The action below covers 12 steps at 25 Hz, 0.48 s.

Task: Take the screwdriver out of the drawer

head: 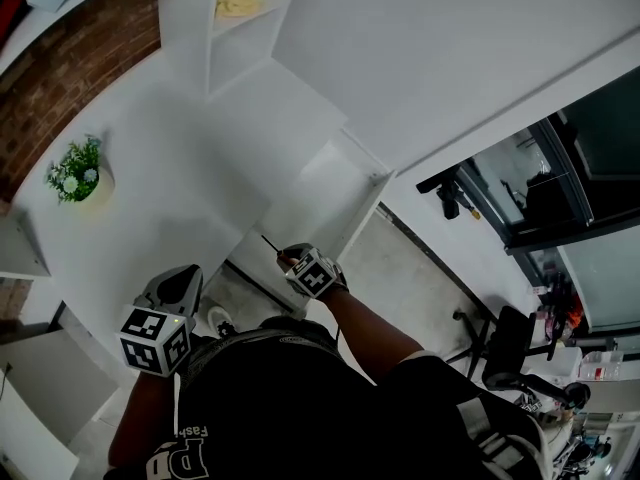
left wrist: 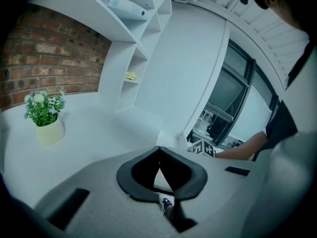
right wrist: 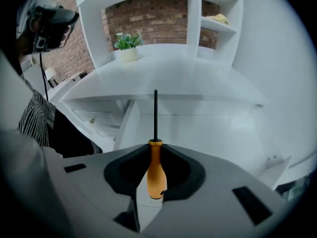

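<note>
Between right gripper (right wrist: 154, 147) jaws, screwdriver (right wrist: 155, 175) sat pinched by orange handle, black shaft poking straight ahead toward white desk (right wrist: 188, 78). Left gripper (left wrist: 159, 151) jaws were pressed together, nothing held between them.

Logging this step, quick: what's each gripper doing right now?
Left gripper: closed, empty.
Right gripper: closed on the screwdriver.

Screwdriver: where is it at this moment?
In the right gripper view, the screwdriver is held by its orange handle in the right tool, its shaft pointing toward the front edge of the white desk.
</note>
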Available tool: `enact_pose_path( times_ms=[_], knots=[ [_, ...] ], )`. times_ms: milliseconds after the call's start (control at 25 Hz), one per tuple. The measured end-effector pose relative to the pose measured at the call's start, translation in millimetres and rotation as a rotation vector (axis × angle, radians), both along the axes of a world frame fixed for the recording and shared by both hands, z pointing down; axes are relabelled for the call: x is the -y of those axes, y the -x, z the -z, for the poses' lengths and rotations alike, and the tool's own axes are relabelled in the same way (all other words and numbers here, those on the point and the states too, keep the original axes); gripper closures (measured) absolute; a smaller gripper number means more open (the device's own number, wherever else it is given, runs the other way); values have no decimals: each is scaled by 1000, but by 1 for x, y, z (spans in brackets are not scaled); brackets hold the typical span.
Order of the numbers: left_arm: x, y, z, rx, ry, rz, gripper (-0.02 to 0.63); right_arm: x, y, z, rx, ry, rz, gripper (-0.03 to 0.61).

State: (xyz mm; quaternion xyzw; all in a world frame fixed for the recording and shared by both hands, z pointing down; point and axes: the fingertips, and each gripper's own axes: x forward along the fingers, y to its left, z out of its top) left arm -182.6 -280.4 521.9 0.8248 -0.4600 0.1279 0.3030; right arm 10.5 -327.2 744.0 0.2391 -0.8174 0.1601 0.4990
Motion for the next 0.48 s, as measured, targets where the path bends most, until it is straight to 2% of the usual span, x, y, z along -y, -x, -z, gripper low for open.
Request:
enact_pose_path(
  times_ms=[160,480],
  knots=[
    [7,0,7,4,-23,-11,598,9,5,27,93,-9,-96,505],
    [6,11,8,13,-31,11,598,35,22,56,224,0,-183,505]
  ],
)
